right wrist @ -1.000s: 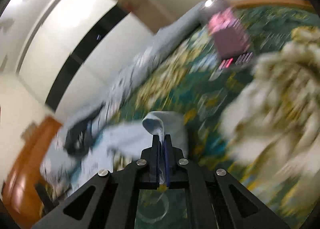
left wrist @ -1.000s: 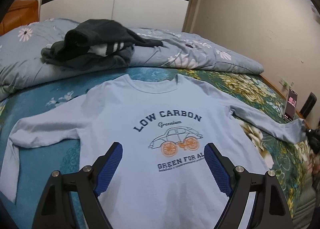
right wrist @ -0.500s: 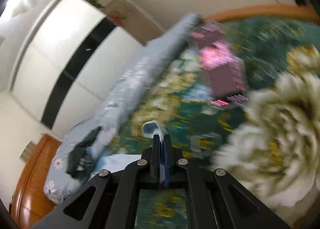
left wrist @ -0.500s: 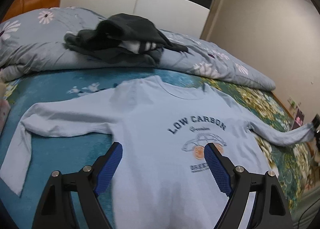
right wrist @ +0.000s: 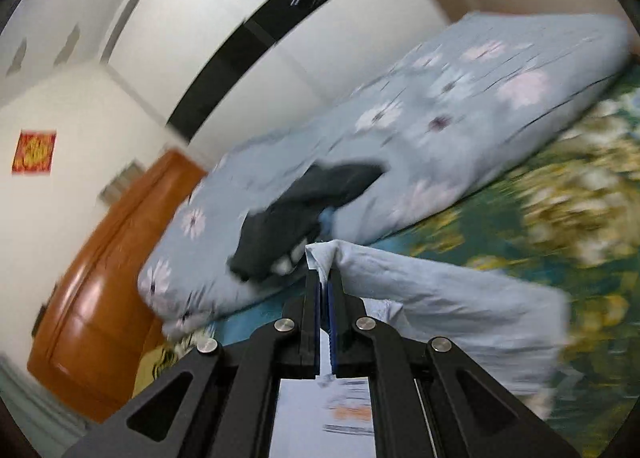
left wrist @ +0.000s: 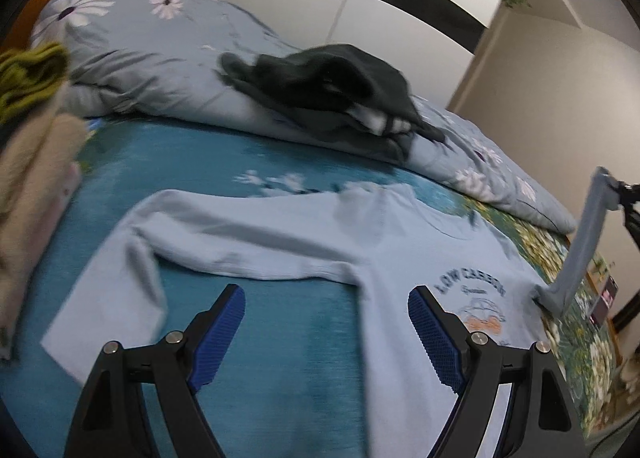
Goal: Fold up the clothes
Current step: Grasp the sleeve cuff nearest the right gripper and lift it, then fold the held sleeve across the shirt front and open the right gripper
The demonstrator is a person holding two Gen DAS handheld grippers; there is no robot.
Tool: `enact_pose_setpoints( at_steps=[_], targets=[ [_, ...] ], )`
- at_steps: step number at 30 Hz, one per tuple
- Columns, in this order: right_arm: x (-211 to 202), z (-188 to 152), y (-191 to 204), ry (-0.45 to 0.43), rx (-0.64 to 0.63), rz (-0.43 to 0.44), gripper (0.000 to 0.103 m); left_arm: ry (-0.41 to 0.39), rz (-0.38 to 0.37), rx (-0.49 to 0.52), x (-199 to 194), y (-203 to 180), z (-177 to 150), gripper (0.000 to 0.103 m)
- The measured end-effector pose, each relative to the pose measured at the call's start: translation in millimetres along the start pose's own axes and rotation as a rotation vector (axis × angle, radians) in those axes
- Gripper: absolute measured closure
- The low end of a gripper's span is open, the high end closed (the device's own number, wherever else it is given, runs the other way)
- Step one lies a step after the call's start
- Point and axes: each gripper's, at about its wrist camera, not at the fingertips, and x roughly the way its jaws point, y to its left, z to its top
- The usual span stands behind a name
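Now that the right tool (right wrist: pixel 324 278) has swung up and inward, the sleeve cuff (right wrist: pixel 320 254) pinched in its closed jaws hangs well above the bed (left wrist: pixel 280 338), where a second ago it lay stretched out flat toward the bed's edge. From the left wrist view that right sleeve (left wrist: pixel 580 242) rises steeply off the light blue shirt (left wrist: pixel 420 258), taut between the shoulder and the raised tool. The shirt itself lies chest-up on the teal bedsheet, its printed front facing up and its other sleeve (left wrist: pixel 132 278) bent at the elbow, flat on the sheet. The left tool (left wrist: pixel 326 334) has drifted sideways toward that flat sleeve; its jaws stand wide with nothing between them, hovering above the sheet. I judge the first fold is under way: the lifted sleeve looks ready to be laid across the chest, and the left sleeve is not yet folded. A dark heap of clothes (left wrist: pixel 332 93) waits on the quilt (left wrist: pixel 160 69) beyond.
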Motion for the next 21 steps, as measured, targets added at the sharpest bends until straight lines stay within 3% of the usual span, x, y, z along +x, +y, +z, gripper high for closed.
enact_pose_setpoints(
  at_steps=[5,10,18,21],
  targets=[
    [124,-54,43,0.206,-0.055,0.046,0.1,-0.012,0.042,-0.054,-10,35,1,0.017],
    [207,-116,61,0.356,-0.131,-0.022,0.1,0.002,0.056,-0.096,-8,54,-3,0.017],
    [237,-151,62,0.415,-0.187,-0.064,0.095,0.031,0.024,-0.078,8,40,-4,0.017],
    [227,-148,62,0.428,-0.193,0.006,0.085,0.039,0.001,-0.06,15,27,-1,0.017]
  ],
)
